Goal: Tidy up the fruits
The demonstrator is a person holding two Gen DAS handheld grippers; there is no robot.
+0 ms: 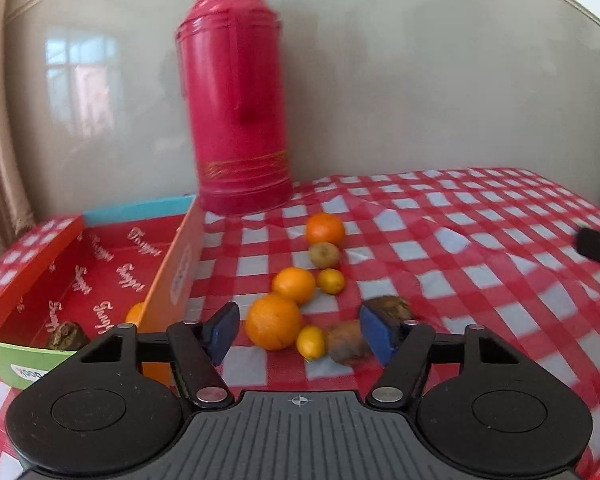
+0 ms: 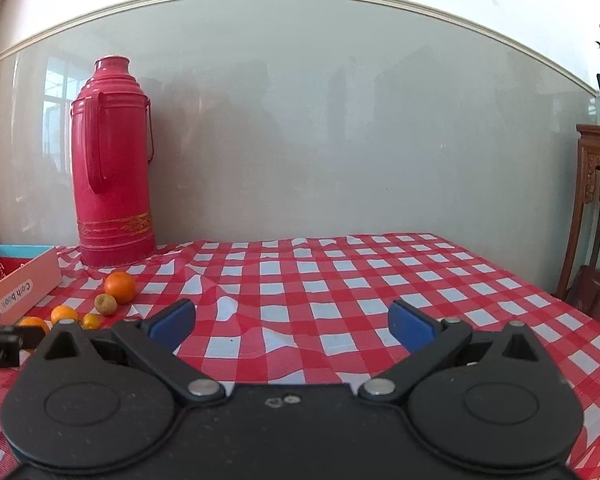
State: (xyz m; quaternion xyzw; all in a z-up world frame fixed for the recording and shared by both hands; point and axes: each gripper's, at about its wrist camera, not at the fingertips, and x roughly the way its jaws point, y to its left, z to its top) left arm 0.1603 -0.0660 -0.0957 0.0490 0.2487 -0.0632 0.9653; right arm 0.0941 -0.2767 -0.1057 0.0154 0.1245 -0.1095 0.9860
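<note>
Box (image 1: 172,280) wall half-hides an orange (image 1: 135,313) inside.

Soft daylight fills both views, with a window reflected in the glossy wall panel (image 1: 80,92) toward 9 o'clock. The left wrist view is motion-blurred; the right is sharp. Fisheye bending curves all edges.

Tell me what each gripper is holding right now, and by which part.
Nothing. The left gripper is open above the fruit; the right gripper is open over the bare tablecloth.
</note>
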